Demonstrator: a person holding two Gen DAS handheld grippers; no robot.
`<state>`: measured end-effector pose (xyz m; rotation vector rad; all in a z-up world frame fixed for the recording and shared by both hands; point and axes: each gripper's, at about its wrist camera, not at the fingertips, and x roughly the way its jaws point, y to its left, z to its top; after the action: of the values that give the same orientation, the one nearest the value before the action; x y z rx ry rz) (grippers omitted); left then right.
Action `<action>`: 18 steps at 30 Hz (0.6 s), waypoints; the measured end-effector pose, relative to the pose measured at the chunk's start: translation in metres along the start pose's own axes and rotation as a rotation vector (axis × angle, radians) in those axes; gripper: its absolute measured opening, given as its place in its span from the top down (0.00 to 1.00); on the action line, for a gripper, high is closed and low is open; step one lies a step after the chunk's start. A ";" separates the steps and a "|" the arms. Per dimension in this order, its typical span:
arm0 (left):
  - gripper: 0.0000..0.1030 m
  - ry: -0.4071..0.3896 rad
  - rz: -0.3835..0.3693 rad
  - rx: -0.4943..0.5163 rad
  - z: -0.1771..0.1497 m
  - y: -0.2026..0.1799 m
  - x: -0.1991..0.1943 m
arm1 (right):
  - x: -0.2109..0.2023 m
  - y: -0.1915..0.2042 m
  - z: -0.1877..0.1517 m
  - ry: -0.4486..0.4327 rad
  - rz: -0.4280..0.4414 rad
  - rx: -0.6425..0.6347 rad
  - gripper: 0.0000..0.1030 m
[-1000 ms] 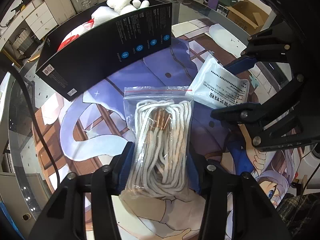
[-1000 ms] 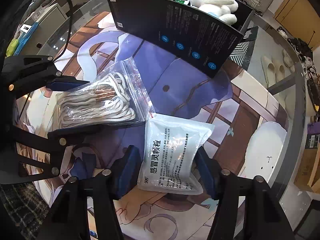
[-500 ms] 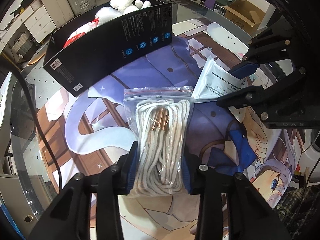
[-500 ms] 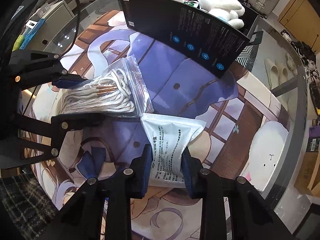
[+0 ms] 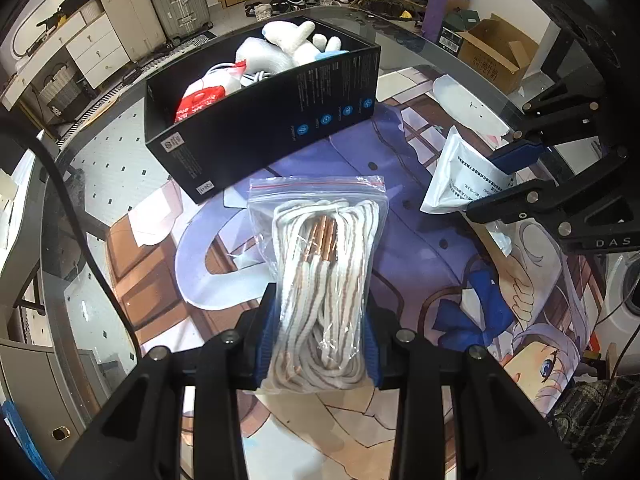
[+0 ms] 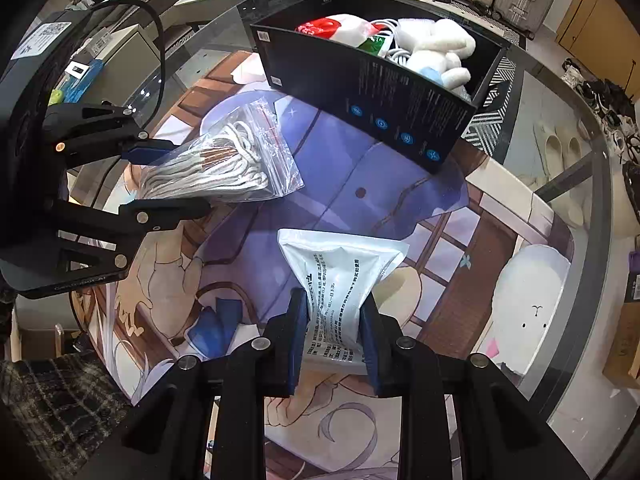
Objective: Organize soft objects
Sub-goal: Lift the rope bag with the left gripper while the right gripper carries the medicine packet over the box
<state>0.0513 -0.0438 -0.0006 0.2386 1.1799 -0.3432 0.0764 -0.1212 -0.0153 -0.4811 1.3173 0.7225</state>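
Left tongs (image 5: 320, 344) clamped on rope bag (image 5: 324, 264), right tongs (image 6: 334, 340) on white pouch (image 6: 340, 280); slippery film may slide free before the box (image 5: 264, 120) at 12 o'clock.

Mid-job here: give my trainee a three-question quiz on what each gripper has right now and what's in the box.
1. True or false: the left gripper is shut on the zip bag of cord.
2. What does the right gripper hold: A) plush toy, B) white sachet, C) nothing?
3. Fill in: the black box already holds a white ____.

Key: 1 true; 2 B; 3 plush toy.
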 end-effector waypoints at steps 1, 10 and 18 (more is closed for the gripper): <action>0.66 -0.005 0.002 -0.001 -0.001 0.001 -0.004 | -0.003 -0.001 0.002 -0.008 0.004 -0.003 0.76; 0.66 -0.064 0.028 -0.022 0.005 0.012 -0.033 | -0.029 0.007 0.009 -0.065 0.000 -0.030 0.76; 0.66 -0.108 0.051 -0.051 0.017 0.024 -0.050 | -0.057 0.007 0.021 -0.131 -0.017 -0.032 0.76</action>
<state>0.0577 -0.0211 0.0523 0.2029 1.0731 -0.2771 0.0808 -0.1131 0.0455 -0.4626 1.1791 0.7493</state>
